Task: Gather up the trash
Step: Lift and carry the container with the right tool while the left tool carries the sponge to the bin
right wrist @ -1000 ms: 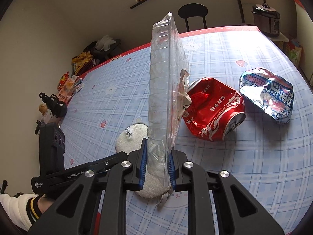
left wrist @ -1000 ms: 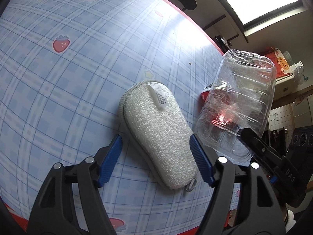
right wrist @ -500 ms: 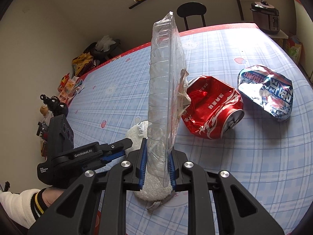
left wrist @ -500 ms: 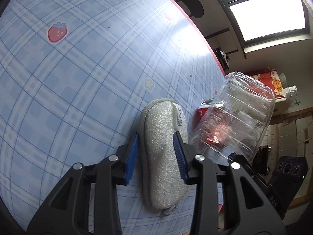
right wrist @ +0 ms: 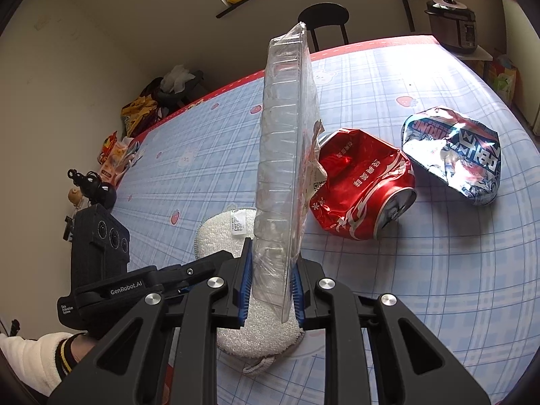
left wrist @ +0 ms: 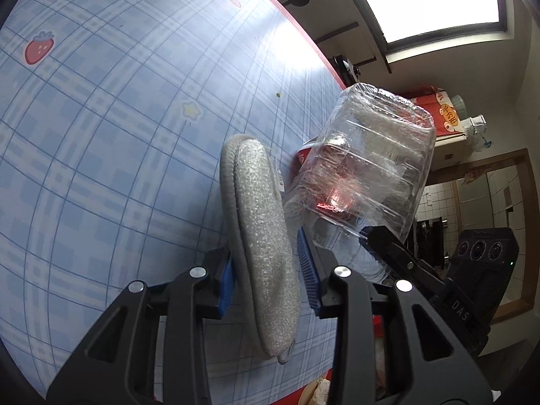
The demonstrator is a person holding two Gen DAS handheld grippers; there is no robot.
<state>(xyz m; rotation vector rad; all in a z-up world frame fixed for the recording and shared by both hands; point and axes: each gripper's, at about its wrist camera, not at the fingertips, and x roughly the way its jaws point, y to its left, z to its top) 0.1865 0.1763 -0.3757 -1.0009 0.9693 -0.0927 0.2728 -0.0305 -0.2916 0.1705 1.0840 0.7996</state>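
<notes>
Left claw (left wrist: pixel 266 280): I see its jaws, which have just been closing, pinch a white sponge pad (left wrist: pixel 260 236) tilted on edge over the checked table (left wrist: pixel 101 135). Right claw (right wrist: pixel 270 290): I see it clamped on a clear empty plastic container (right wrist: pixel 287 155), upright; a crushed red can (right wrist: pixel 361 189) and a crumpled wrapper (right wrist: pixel 452 158) lie far right.

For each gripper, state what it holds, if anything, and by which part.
Left gripper: grey sponge pad, gripped across its near end. Right gripper: flattened clear plastic container, by its lower end.
</notes>
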